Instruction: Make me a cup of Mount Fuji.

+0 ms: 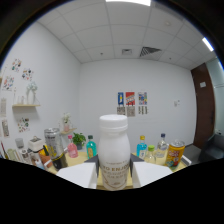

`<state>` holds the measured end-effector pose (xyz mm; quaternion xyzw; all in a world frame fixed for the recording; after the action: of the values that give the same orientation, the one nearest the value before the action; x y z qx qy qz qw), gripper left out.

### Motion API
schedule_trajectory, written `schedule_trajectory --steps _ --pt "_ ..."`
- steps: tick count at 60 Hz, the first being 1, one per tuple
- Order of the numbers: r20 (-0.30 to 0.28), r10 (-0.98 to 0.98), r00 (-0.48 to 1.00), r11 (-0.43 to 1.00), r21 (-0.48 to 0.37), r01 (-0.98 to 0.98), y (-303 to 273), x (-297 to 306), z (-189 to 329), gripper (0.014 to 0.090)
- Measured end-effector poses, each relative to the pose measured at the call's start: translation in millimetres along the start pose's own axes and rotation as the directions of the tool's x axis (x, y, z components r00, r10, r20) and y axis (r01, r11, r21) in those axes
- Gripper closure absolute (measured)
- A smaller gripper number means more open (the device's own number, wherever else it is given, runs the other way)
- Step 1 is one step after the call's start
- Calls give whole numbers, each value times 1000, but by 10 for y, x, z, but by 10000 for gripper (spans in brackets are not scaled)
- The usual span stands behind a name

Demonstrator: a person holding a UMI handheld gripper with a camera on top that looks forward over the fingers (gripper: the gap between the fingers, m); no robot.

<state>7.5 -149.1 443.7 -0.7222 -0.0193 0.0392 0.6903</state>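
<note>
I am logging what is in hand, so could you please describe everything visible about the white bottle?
The white bottle is opaque, plastic-looking, with a wide white screw cap and a pale label bearing dark lettering, partly readable. It stands upright, cap on, between the tongs, whose two fingers press its lower sides. Its base is hidden below. Behind it, other drinks stand on a table.
</note>
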Motion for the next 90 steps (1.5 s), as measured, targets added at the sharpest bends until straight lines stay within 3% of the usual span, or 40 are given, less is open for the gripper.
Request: schedule_trajectory --steps 9,20,30,48,54,60,73,81,90 --pt "8 6 1000 1000 8 -6 154 198 -464 566" --pt "-35 46 998 995 -91 -49 1096 662 -761 568" --pt "-74 76 994 984 -153 -87 1985 946 -833 565" --pt "-61 66 996 966 -248 -79 3005 1094 -720 568" --pt "-50 -19 999 956 -295 3 3229 1145 -682 569" --pt "-2 -233 973 920 -325 219 3339 1194 -657 567" --pt "162 -707 689 642 -261 721 3273 1138 -630 569" --pt "208 -880 427 387 -207 899 3175 1122 -584 570" --pt "222 -963 152 120 -152 981 3085 1102 -525 569"
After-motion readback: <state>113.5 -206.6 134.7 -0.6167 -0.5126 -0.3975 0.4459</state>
